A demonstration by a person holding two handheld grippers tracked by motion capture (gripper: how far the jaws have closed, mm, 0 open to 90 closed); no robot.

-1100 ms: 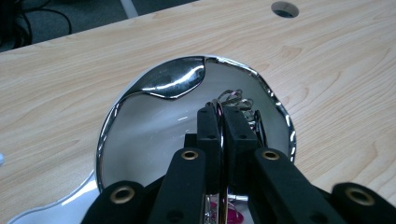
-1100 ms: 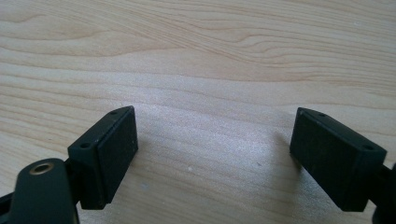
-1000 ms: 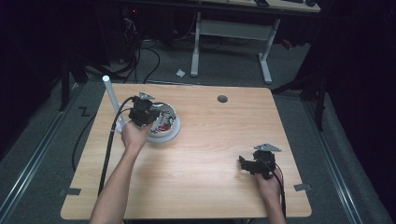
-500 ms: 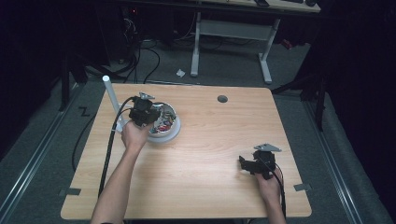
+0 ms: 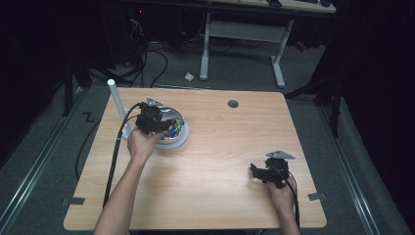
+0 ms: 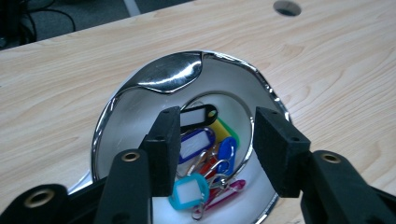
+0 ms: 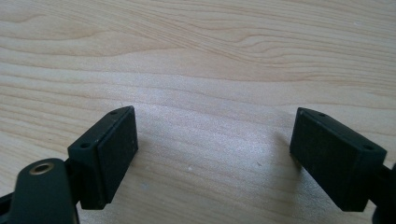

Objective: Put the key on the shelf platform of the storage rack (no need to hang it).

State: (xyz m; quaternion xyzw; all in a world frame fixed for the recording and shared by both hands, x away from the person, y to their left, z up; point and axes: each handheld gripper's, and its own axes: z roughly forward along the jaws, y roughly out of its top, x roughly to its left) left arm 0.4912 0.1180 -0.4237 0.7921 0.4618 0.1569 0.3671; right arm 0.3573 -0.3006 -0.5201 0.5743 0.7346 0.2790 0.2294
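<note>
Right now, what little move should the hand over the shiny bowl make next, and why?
Probably lower the left gripper straight down into the shiny metal bowl. Its jaws stand open above the pile of colourful plastic key tags and hold nothing, so dipping down would bring a tag between them.

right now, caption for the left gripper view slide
Open left tongs poised over a shiny metal bowl of colourful key tags on a wooden table.
</note>
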